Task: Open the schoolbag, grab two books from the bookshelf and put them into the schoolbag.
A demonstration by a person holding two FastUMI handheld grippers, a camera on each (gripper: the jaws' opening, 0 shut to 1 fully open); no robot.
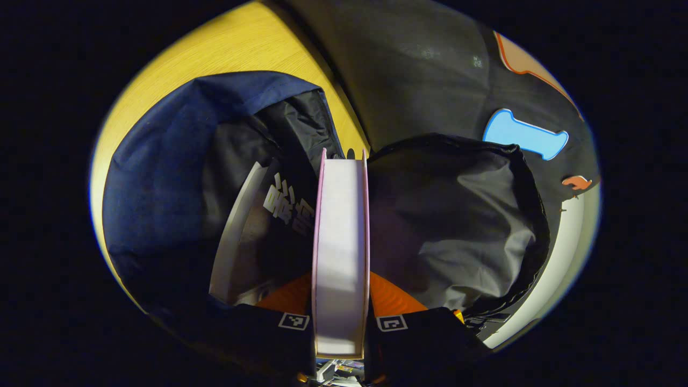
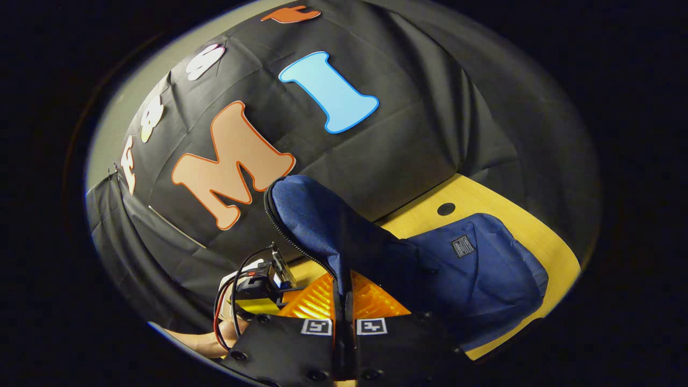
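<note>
My left gripper (image 1: pixel 341 303) is shut on a book (image 1: pixel 341 252) with a pink cover, seen from its white page edge. The book stands upright in the open mouth of the navy schoolbag (image 1: pixel 161 177), between the walls of black lining (image 1: pixel 457 226). A second book (image 1: pixel 258 231) with a dark cover and white print leans inside the bag just to its left. In the right gripper view, my right gripper (image 2: pixel 342 293) is shut on the bag's navy flap (image 2: pixel 312 215) and holds it raised. The zipper runs along the flap's left edge. The bag's body (image 2: pixel 473 269) lies on the table.
The bag rests on a yellow wooden table (image 1: pixel 231 48), (image 2: pixel 484 199) with a small round hole (image 2: pixel 446 208) near the wall. The black cloth wall stands close behind. The left gripper's body (image 2: pixel 258 285) with cables and a hand (image 2: pixel 209 341) sit low left in the right gripper view.
</note>
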